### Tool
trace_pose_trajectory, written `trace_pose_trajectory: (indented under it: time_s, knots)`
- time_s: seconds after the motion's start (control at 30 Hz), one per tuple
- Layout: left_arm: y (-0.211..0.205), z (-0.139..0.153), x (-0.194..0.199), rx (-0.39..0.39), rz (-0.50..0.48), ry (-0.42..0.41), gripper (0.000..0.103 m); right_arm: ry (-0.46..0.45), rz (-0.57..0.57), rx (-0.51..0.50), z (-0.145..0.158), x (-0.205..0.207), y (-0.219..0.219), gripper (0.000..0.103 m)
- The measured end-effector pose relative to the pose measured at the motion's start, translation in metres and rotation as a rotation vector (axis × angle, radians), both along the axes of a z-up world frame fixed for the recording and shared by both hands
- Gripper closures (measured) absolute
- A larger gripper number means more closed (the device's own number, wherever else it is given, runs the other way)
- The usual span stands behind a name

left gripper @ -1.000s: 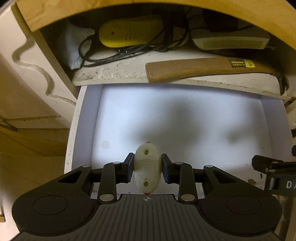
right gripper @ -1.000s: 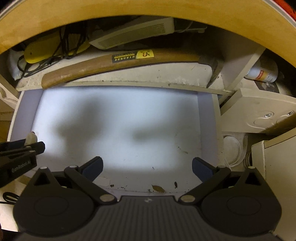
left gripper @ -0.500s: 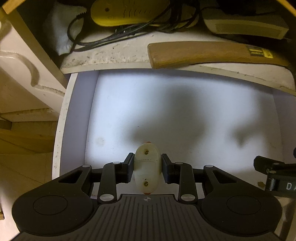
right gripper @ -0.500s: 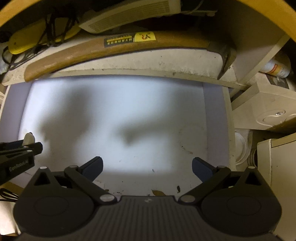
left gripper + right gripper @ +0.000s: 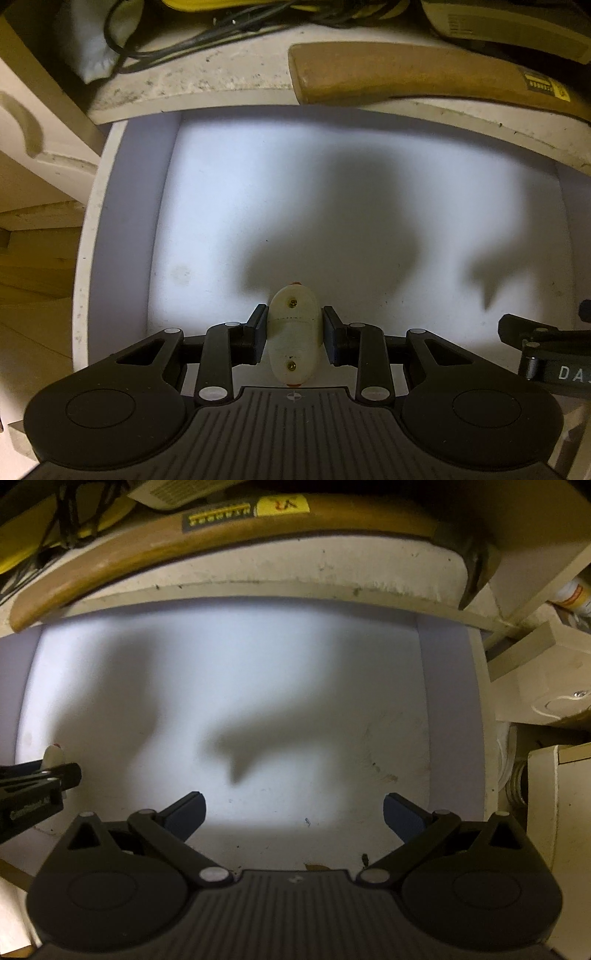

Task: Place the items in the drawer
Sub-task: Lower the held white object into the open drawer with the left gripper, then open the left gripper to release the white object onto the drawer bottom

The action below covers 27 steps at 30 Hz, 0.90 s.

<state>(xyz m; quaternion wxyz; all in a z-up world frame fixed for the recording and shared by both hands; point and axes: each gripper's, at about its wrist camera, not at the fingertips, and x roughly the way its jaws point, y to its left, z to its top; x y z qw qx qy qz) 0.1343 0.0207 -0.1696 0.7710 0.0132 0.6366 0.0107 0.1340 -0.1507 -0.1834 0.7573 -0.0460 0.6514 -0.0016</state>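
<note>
An open white drawer (image 5: 122, 229) lies below both grippers, its floor bare and brightly lit; it also shows in the right wrist view (image 5: 450, 709). My left gripper (image 5: 294, 334) is shut on a small white oval plastic piece (image 5: 293, 332) with two screws and orange ends, held above the drawer's front left. The piece's tip (image 5: 53, 755) shows at the left edge of the right wrist view. My right gripper (image 5: 294, 814) is open and empty above the drawer's front middle; its side shows in the left wrist view (image 5: 546, 354).
A shelf behind the drawer holds a wooden-handled hammer (image 5: 406, 79), also in the right wrist view (image 5: 155, 550), black cables (image 5: 177, 40), a yellow device and a white bundle (image 5: 92, 55). Cream cabinet parts (image 5: 554, 686) stand to the right. Small debris lies at the drawer's front (image 5: 317, 866).
Both grippers have moved forward and lower toward the drawer, which now fills more of each view. The left still holds the white piece; the right stays open.
</note>
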Motion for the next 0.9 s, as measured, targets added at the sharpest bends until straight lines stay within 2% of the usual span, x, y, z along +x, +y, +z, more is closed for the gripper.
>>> trace_pose_trajectory:
  time_s: [0.47, 0.83, 0.9]
  knots:
    - [-0.004, -0.008, -0.001, 0.009, -0.011, 0.007, 0.074, 0.032, -0.005, -0.012, -0.018, 0.001, 0.002, 0.000]
    - [-0.006, -0.012, -0.004, 0.014, 0.005, 0.006, 0.073, 0.031, -0.009, -0.012, -0.020, -0.003, 0.001, 0.000]
    - [-0.007, -0.011, -0.002, 0.020, 0.008, -0.005, 0.067, 0.029, -0.011, -0.012, -0.020, -0.003, 0.000, 0.000]
